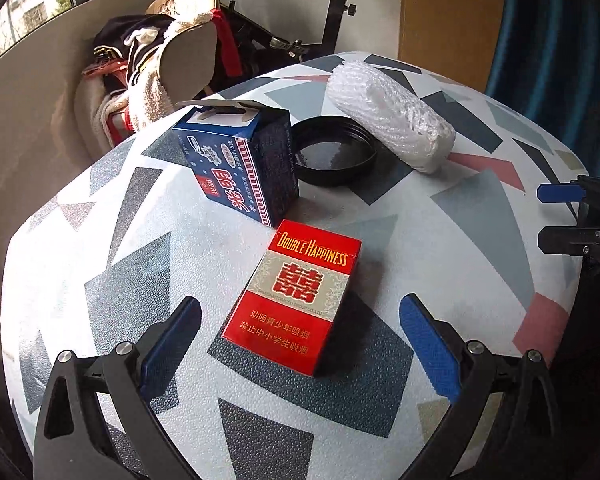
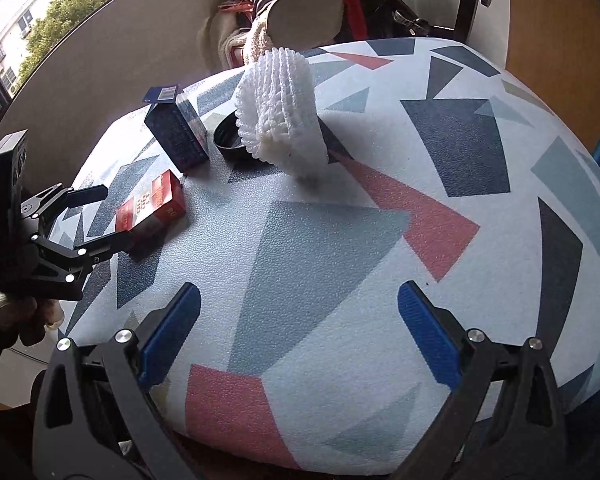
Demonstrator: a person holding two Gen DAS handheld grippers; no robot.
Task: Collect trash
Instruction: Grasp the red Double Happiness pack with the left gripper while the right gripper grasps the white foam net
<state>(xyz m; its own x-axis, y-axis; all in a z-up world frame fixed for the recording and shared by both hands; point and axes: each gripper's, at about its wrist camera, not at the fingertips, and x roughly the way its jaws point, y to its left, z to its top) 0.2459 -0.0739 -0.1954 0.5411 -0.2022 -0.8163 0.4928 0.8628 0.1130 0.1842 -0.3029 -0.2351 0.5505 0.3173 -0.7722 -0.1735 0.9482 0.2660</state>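
A red cigarette pack [image 1: 294, 298] lies flat on the patterned table [image 1: 100, 248], just ahead of my open left gripper [image 1: 300, 340], between its blue pads. Behind it stand a blue carton [image 1: 240, 164] with an open flap, a black round lid [image 1: 332, 152] and a white foam net sleeve [image 1: 392, 120]. In the right wrist view my right gripper [image 2: 300, 328] is open and empty above bare table, with the foam sleeve [image 2: 280, 120], black lid [image 2: 228, 140], blue carton [image 2: 178, 132] and red pack [image 2: 152, 204] farther ahead to the left. The left gripper [image 2: 100, 216] shows there beside the pack.
A chair piled with clothes [image 1: 148, 64] and an exercise bike [image 1: 332, 20] stand behind the table. A wooden panel [image 1: 448, 8] and blue curtain [image 1: 540, 32] are at the back right. The right gripper's tips [image 1: 560, 216] show at the table's right edge.
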